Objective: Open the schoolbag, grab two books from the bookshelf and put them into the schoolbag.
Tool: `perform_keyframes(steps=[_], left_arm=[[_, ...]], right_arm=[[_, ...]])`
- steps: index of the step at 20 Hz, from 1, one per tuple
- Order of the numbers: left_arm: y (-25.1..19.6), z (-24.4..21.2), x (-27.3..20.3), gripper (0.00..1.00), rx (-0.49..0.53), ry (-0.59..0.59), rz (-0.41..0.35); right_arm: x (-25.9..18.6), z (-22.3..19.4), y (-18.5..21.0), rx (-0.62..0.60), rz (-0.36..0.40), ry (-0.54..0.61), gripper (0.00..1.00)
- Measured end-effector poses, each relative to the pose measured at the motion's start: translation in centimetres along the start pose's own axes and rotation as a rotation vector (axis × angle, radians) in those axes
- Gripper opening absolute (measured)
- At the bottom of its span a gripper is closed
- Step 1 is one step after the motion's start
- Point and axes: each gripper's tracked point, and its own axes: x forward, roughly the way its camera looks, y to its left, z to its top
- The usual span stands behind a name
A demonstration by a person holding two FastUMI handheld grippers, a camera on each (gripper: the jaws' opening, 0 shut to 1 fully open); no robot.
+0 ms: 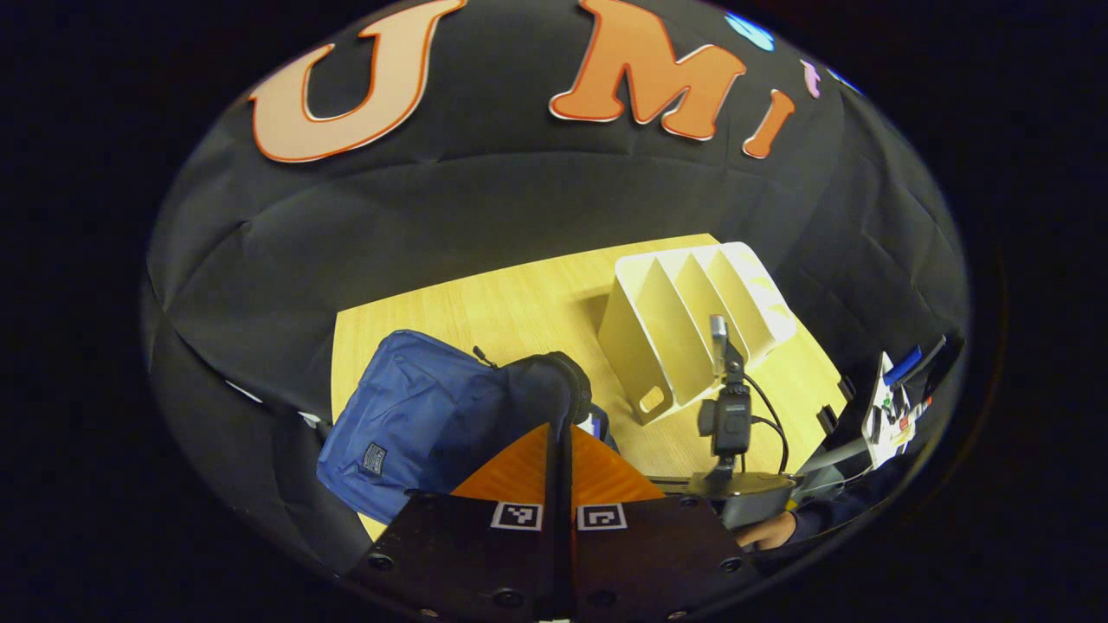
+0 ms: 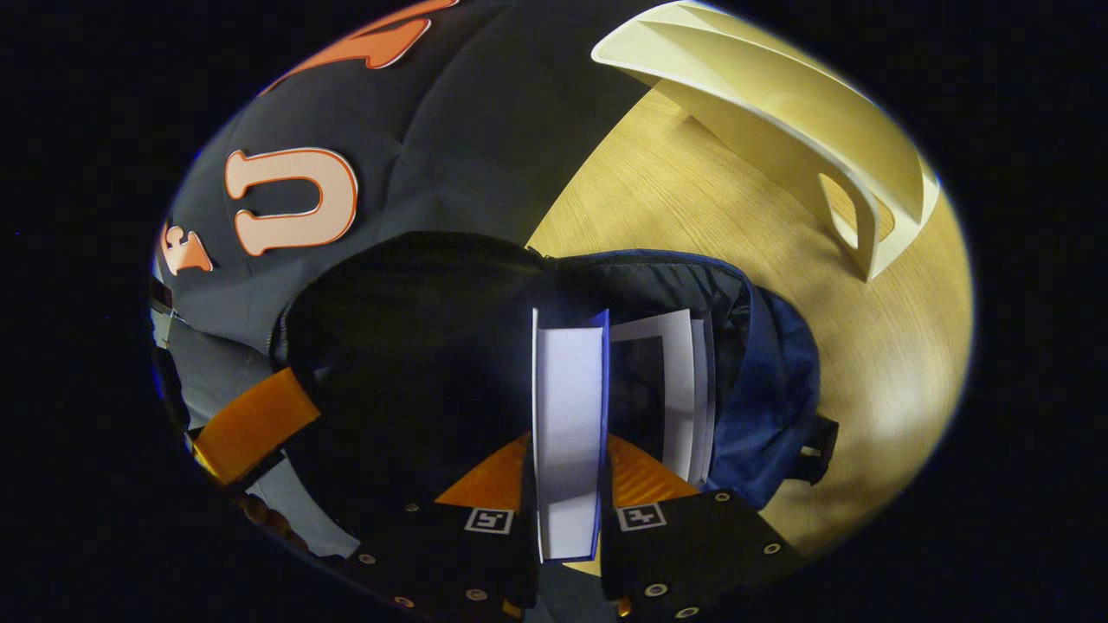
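On the wooden bench (image 1: 519, 303), the blue schoolbag (image 1: 407, 415) lies with its mouth pulled open, and the cream bookshelf (image 1: 692, 320) stands just beside it with every slot empty. In the left gripper view, the left gripper (image 1: 558, 484) has its orange fingers brought together on a fold of the bag's dark opening flap (image 1: 545, 381), seemingly holding the mouth wide. A small camera on a stand (image 1: 730, 415) sits near the bookshelf, and part of a hand (image 1: 766, 529) shows at the lower right.

In the right gripper view, the right gripper (image 2: 567, 497) grips a blue-covered book (image 2: 567, 424) by its covers, both fingers pressing on it, white page edges facing the camera. The book points down into the open bag, its far end already past the zipper rim. Just beside it, a second book (image 2: 675, 389) with white pages stands inside the bag's compartment. The other gripper's orange finger (image 2: 251, 424) shows at the left, at the edge of the raised flap.

By my reading, the task is nearly finished: the bag is open, the shelf is cleared, one book is stowed, and the second is partway in. What is left appears to be lowering this book fully, letting go of it, and releasing the flap.
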Motion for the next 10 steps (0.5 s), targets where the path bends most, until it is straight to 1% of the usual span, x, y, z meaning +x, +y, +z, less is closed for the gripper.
perform_keyframes(steps=[1, 2, 3, 7, 8, 9, 10], left_arm=[[-0.2, 0.2, -0.4, 0.01, 0.003, 0.002, -0.007], [-0.3, 0.0, 0.8, 0.01, 0.011, 0.002, -0.007], [-0.4, -0.1, 0.2, 0.01, 0.013, 0.003, -0.01], [-0.8, -0.8, 0.6, 0.01, 0.016, 0.016, -0.022], [-0.9, -0.9, 0.7, 0.01, 0.012, 0.021, -0.026], [-0.8, -1.1, 0.7, 0.01, 0.009, 0.024, -0.026], [-0.7, -1.0, 0.7, 0.01, -0.006, 0.023, -0.024]], right_arm=[[0.5, 0.1, 0.1, -0.005, 0.0, -0.008, 0.29], [0.8, -0.1, 0.0, -0.005, -0.001, 0.002, 0.3], [1.2, -0.2, -0.1, 0.0, -0.001, 0.007, 0.3], [3.5, 0.1, -0.7, 0.008, -0.027, 0.003, 0.35], [4.2, 0.1, -0.8, 0.007, -0.037, 0.011, 0.45], [4.8, -0.2, -0.9, 0.008, -0.05, 0.029, 0.37], [5.0, -0.5, -1.2, 0.008, -0.077, 0.048, 0.48]])
